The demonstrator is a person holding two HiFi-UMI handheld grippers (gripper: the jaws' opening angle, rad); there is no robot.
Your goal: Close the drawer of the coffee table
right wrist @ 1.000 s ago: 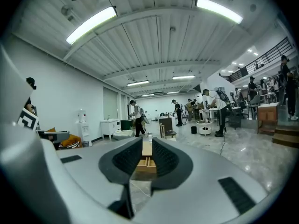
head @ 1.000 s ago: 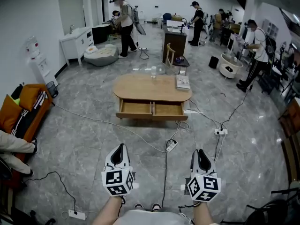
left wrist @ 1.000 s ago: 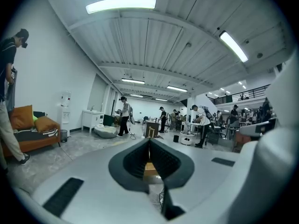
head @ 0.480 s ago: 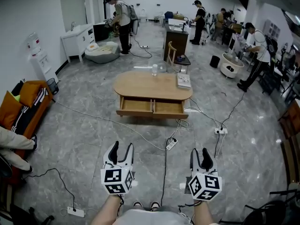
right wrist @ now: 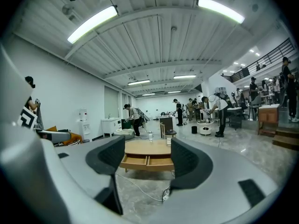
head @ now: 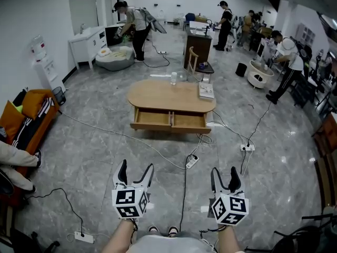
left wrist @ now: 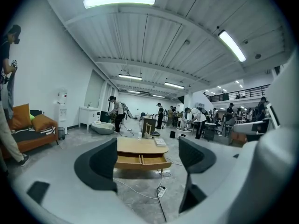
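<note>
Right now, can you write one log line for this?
drawer: open | left gripper: opening, empty | right gripper: opening, empty | coffee table: ahead, untouched

An orange sofa (head: 26, 121) stands at the left wall, with a water dispenser (head: 42, 62) and a white cabinet (head: 87, 45) further along. A grey beanbag (head: 113, 58) lies beside a standing person (head: 131, 22). Cables (head: 110, 135) cross the floor (head: 79, 157) and a power strip (head: 192, 162) lies on it. A wooden chair (head: 192, 62) stands by a dark cabinet (head: 199, 45).
</note>
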